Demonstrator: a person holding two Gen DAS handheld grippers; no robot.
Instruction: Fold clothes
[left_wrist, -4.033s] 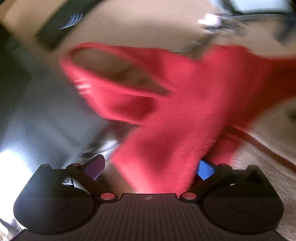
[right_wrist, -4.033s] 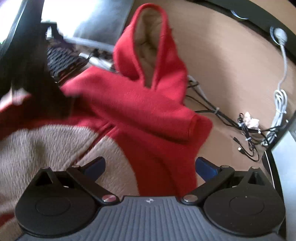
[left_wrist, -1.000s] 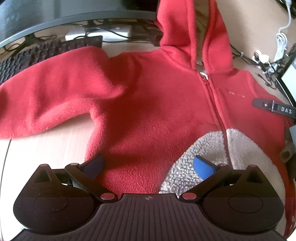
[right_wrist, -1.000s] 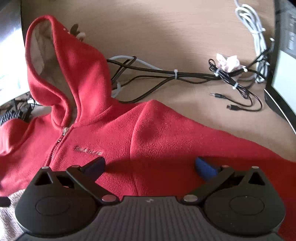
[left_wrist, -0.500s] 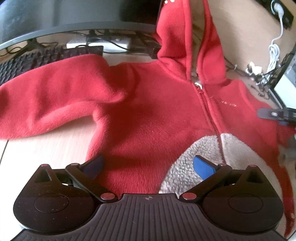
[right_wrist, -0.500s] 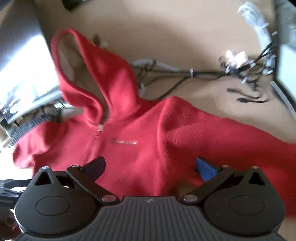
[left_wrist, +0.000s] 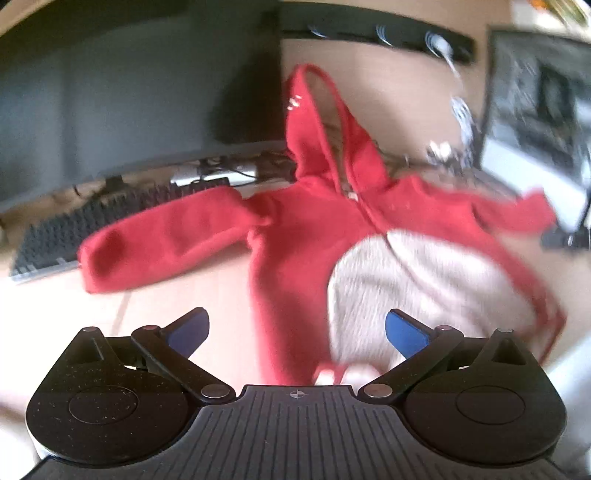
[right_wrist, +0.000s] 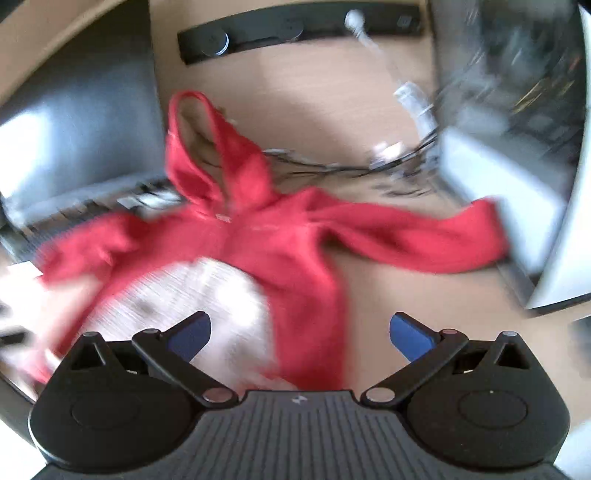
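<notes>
Cluttered wooden desk (right_wrist: 369, 295) carries the red hoodie (left_wrist: 295, 236) spread flat, front up, both sleeves out, laid ready for folding; left gripper (left_wrist: 295, 330) and right gripper (right_wrist: 300, 332) hover with fingers apart, empty

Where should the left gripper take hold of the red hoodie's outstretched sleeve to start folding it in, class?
At the cuff of the sleeve. It lies flat and straight on the desk, pointing away from the hoodie body, free end clear. The open left gripper could probably approach from that outer end.
</notes>
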